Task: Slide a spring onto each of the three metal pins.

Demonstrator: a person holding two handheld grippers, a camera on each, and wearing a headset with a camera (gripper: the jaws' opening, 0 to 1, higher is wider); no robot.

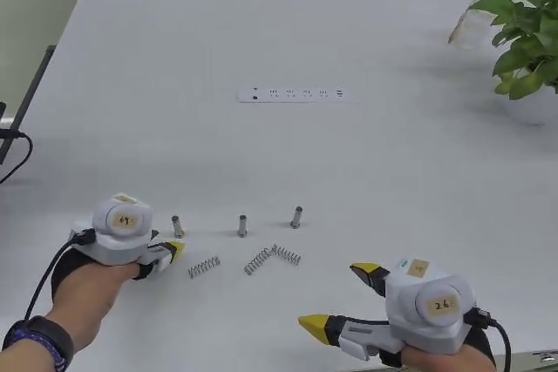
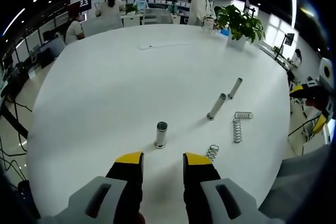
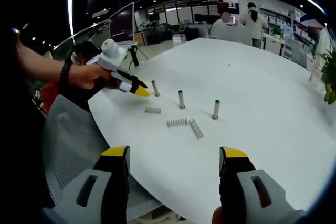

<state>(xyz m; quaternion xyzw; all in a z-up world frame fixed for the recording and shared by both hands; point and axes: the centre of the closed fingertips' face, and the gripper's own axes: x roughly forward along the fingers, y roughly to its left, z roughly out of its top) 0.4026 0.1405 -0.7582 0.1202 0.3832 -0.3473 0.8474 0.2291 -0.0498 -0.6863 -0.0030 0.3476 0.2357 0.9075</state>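
Note:
Three short metal pins stand upright in a row on the white table (image 1: 288,145): left pin (image 1: 178,226), middle pin (image 1: 242,226), right pin (image 1: 296,217). Three springs lie flat just in front of them: one (image 1: 204,267) near the left pin, two (image 1: 258,260) (image 1: 287,255) meeting in a V. My left gripper (image 1: 174,248) sits close to the left pin (image 2: 161,135), which stands just beyond its narrowly open, empty jaws (image 2: 163,158). The nearest spring (image 2: 212,152) lies to their right. My right gripper (image 1: 340,298) hovers at the near table edge, wide open and empty (image 3: 174,152), with the springs (image 3: 177,123) ahead.
A white power strip (image 1: 295,94) lies mid-table. A potted plant (image 1: 527,32) and a clear cup (image 1: 471,30) stand at the far right. A black cable (image 1: 13,150) hangs at the left edge. People sit in the background office.

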